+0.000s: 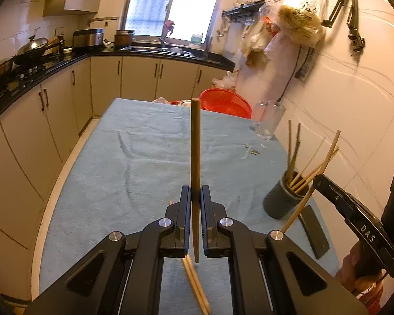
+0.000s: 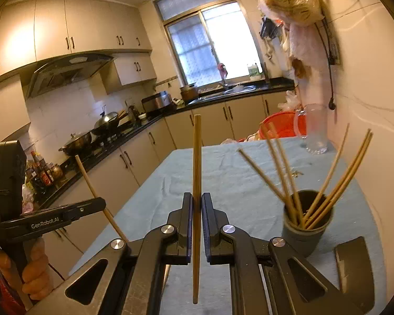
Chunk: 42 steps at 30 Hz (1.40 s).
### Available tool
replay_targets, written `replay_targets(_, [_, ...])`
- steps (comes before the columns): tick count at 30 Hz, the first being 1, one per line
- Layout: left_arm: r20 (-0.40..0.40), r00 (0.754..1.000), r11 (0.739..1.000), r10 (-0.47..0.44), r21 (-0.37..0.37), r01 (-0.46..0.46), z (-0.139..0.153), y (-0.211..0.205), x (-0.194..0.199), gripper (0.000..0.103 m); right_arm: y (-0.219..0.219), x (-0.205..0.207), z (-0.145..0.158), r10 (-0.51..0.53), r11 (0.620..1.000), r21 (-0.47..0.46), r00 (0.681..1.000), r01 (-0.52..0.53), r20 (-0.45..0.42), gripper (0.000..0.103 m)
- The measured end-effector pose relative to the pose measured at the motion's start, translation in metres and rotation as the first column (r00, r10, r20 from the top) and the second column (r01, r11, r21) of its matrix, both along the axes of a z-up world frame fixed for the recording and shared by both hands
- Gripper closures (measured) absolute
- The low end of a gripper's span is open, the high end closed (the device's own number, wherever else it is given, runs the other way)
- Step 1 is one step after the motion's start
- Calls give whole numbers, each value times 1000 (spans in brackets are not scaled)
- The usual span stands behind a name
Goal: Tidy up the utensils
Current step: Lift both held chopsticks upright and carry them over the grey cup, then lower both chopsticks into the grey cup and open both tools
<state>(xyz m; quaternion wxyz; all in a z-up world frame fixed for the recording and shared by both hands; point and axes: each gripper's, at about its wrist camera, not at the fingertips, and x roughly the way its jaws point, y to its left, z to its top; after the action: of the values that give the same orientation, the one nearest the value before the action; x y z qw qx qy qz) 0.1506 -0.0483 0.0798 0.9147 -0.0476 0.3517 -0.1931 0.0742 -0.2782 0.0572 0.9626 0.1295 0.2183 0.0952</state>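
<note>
Several chopsticks lean in my cup [image 2: 306, 225]; both the left gripper [image 1: 195, 197] and right gripper [image 2: 196, 204] pinch one chopstick [image 1: 195, 157] upright between their fingers.

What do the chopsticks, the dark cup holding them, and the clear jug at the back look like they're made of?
Chopsticks: probably bamboo or wood, pale tan and matte.
Dark cup: looks like grey plastic or ceramic; dull, opaque wall leaves it open.
Clear jug: glass or clear plastic, see-through with bright glints.
</note>
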Motion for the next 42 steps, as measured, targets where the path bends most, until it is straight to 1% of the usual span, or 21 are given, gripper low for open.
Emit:
replay_targets(7, [5,997,997,-79,-20,79,16,-23,1,97,-42,-17,14,-97,995,31,995,95,40,95])
replay_targets(16, [-4,985,984,-174,-43,174,35,-66,4,97,-89,-39,33,-205,977,78,974,198,94,95])
replay_targets(26, [43,967,967,-250,-46,252,70,-119,7,97,-129,-52,53,-288,954,131,947,271,139,95])
replay_targets(30, [59,962,961,-268,-45,271,82,-139,11,97,-139,-48,62,-312,946,139,936,292,165,95])
replay_targets(35, [78,957,958,-280,-47,284,92,-167,22,97,-145,-36,63,-329,942,132,928,309,172,95])
replay_targets(39, [74,955,956,-286,-49,290,91,-185,34,97,-150,-21,57,-351,935,119,922,335,164,95])
replay_targets(42, [72,956,958,-283,-38,286,84,-199,44,97,-151,-12,53,-360,932,100,920,348,158,95])
